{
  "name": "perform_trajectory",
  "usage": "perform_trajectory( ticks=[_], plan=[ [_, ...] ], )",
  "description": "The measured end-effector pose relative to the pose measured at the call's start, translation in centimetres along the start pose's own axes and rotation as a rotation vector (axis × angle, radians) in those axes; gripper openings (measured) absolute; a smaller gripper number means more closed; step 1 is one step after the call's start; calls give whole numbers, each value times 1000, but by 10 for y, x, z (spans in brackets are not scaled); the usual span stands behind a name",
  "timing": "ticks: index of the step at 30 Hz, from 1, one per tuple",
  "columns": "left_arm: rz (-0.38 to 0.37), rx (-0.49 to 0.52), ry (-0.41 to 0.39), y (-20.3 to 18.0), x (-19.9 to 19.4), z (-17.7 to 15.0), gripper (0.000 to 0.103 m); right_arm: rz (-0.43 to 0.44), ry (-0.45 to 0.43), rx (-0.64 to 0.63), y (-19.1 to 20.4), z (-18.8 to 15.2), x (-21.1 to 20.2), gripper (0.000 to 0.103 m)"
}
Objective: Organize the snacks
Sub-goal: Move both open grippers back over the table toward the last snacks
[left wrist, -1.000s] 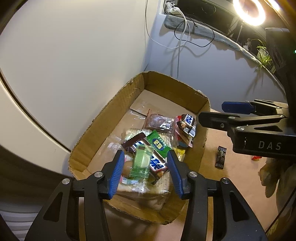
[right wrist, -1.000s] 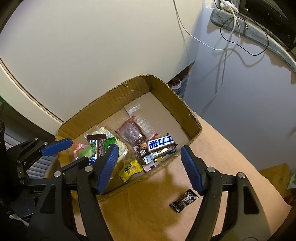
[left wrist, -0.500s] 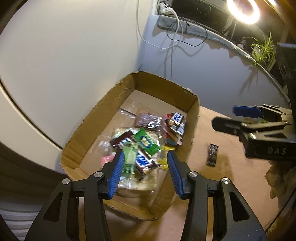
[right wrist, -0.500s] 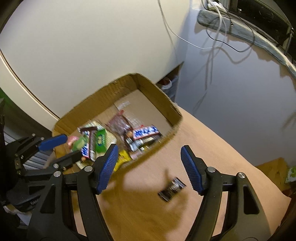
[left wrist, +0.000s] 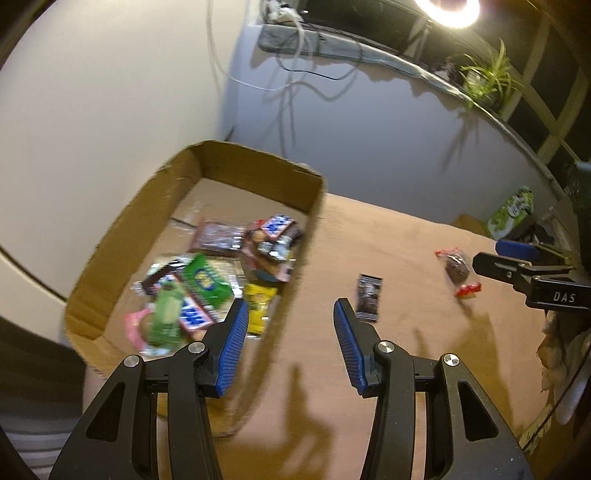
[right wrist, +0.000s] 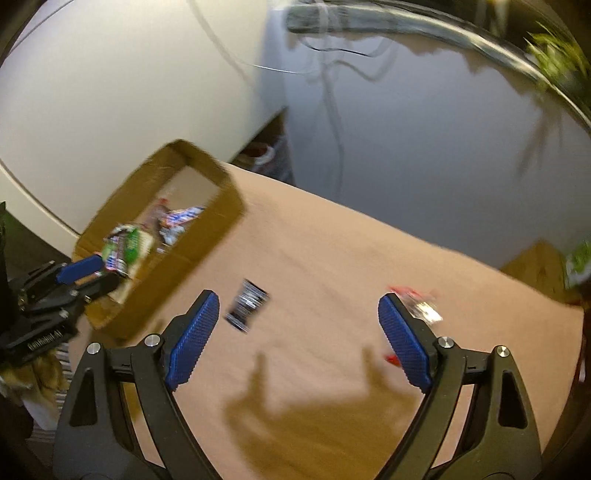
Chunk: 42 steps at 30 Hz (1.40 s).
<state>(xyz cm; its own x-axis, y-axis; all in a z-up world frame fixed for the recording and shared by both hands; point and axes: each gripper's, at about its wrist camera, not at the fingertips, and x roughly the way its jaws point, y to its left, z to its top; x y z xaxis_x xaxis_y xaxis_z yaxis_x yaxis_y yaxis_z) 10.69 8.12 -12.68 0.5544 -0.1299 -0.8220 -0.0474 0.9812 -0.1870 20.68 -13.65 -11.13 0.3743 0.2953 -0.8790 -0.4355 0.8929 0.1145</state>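
A cardboard box (left wrist: 122, 236) on the brown table holds several wrapped snacks, among them a green packet (left wrist: 205, 278) and a blue-lettered bar (left wrist: 277, 226). It also shows in the right wrist view (right wrist: 207, 236). A black snack packet (left wrist: 368, 297) lies on the table right of the box, also in the right wrist view (right wrist: 248, 304). A red-ended dark snack (left wrist: 458, 269) lies farther right, beside my right finger in the right wrist view (right wrist: 421, 306). My left gripper (left wrist: 287, 325) is open and empty above the box's right wall. My right gripper (right wrist: 297, 325) is open and empty above the table.
A white wall stands behind the box. A grey wall (left wrist: 369, 147) with hanging cables (left wrist: 288, 81) backs the table. A green package (left wrist: 511, 212) sits at the far right edge. A ring light (left wrist: 447, 11) and a plant (left wrist: 484, 79) are up high.
Both grippers have swung right, away from over the box toward the table. The red-ended snack has come into view. The right gripper has opened wider.
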Motion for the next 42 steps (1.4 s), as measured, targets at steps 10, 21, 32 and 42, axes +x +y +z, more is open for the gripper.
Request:
perform_trajectory(
  ticks=[10,21,32,42],
  plan=[
    [-82,95,52,-50,23,-4,47,-55,34,112,-71,-42,-5,90],
    [-101,122,124,-72,55,-10,47,-73,58,87,-84,-55,11,90],
    [-76,125,173,-70,79,-7,47,-9,117,100,-92,-33,40,90],
    [-69,124,192,-68,90,-6,47,71,176,192,-110,-5,66,90]
  ],
)
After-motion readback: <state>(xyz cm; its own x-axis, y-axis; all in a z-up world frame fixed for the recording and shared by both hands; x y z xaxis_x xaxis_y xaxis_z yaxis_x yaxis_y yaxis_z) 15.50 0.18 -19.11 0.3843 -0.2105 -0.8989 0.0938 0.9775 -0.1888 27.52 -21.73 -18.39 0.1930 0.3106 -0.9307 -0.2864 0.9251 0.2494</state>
